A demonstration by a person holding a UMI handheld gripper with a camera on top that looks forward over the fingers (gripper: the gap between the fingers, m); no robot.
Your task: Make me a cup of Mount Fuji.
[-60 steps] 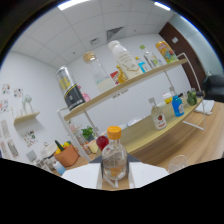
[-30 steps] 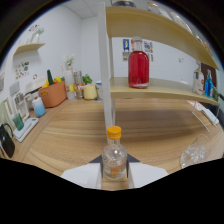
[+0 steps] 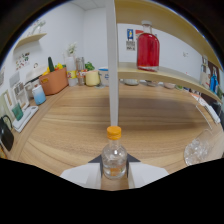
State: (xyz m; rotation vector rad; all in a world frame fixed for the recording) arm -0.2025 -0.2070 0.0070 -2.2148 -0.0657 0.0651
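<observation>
A small clear bottle (image 3: 114, 159) with an orange cap stands upright between my white fingers (image 3: 82, 176). My gripper (image 3: 114, 172) is shut on it, and it is held above the wooden counter (image 3: 75, 130). A clear glass (image 3: 200, 147) with what looks like ice stands on the counter, ahead of the fingers and to the right. A large bottle of red liquid (image 3: 148, 50) stands on the wooden shelf (image 3: 165, 76) beyond.
A white post (image 3: 112, 65) rises just beyond the bottle. At the far left of the counter are an orange pot (image 3: 54, 81), a yellow cup (image 3: 92, 78), a blue cup (image 3: 37, 94), a tray (image 3: 22, 117) and a black kettle (image 3: 6, 134).
The view has swung round from the wall shelves and come closer to the counter. The bottle has stayed in my fingers. The glass now stands nearer on the right.
</observation>
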